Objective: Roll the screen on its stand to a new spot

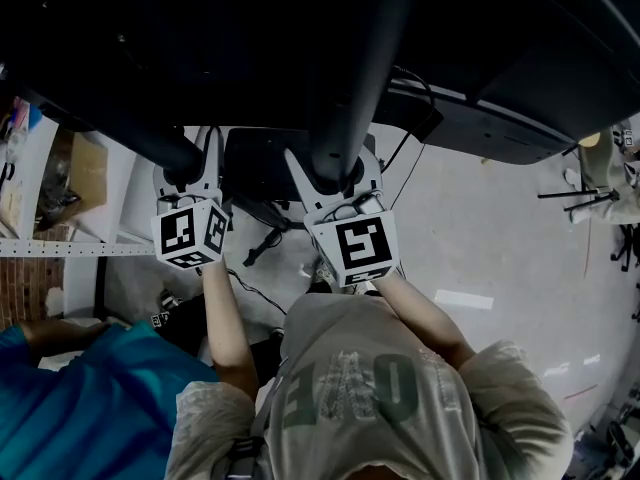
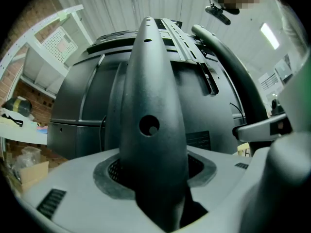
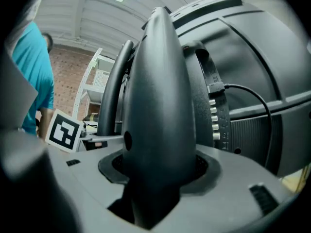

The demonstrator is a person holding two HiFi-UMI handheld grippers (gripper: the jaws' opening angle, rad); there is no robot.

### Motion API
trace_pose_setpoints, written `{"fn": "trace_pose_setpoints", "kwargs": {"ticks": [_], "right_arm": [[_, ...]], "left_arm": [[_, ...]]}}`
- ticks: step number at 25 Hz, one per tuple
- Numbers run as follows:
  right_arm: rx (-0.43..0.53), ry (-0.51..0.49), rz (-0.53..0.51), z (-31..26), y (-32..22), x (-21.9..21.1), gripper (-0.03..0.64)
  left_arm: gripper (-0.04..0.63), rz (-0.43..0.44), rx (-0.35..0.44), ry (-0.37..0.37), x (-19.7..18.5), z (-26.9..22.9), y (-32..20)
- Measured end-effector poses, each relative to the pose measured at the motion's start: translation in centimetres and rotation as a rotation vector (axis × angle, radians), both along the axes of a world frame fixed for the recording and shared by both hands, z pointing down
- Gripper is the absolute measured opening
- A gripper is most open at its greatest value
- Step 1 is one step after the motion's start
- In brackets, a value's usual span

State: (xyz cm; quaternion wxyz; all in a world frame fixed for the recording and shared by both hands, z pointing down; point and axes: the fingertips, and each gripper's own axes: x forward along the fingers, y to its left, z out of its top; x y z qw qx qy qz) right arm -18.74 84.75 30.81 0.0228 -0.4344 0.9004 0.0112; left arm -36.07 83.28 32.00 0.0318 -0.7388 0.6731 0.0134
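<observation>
Shelving point(image 1: 60, 249) flanks left as left gripper point(image 1: 188, 171) and right gripper point(image 1: 336, 175) fingers point(image 2: 63, 188) clench stand posts point(image 1: 352, 78)

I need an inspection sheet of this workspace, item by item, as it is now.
Surface: grey floor, glossy.
Job's things: screen, carried by dark left post and right post.
Clutter: cardboard box beside white shelf.
Grippers: left gripper shut on left post; right gripper shut on right post.
Cables: floor cable lying loose; back cable at screen's rear.
Surroundings: person in teal shirt, tripod.
</observation>
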Motion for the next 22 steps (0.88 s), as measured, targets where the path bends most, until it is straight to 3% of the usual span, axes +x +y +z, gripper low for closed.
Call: {"fn": "trace_pose_setpoints", "kwargs": {"ticks": [3, 7, 11, 14, 19, 20, 22], "right_arm": [[0.016, -0.021, -0.027, -2.3, 0.5, 0.6, 0.256], [0.055, -0.084, -0.074, -6.6, 2.1, 1.2, 0.27], [0.043, -0.094, -0.116, -8.7, 3.9, 3.1, 0.272], [0.053, -0.073, -0.129, -9.6, 4.7, 4.9, 0.27], [0.11, -0.073, -0.045, -10.6, 5.5, 7.8, 0.252], [0.129, -0.073, -0.012, -10.8, 5.5, 8.7, 0.215], [0.174, -0.069, 0.069, -11.1, 5.2, 10.8, 0.075]], "left_arm": [[0.251, -0.088, 0.06, -0.024, -0.6, -2.1, 1.3], [0.283, -0.204, 0.146, -0.108, -1.2, -6.6, 3.9], [0.284, -0.294, 0.213, -0.112, -0.1, -9.5, 7.4], [0.263, -0.263, 0.255, -0.13, 2.4, -11.2, 9.0], [0.04, -0.144, 0.254, -0.168, 7.8, -11.9, 9.1], [0.024, -0.122, 0.25, -0.172, 8.9, -11.9, 9.1], [0.015, -0.074, 0.248, -0.167, 11.0, -11.8, 9.3]]}}
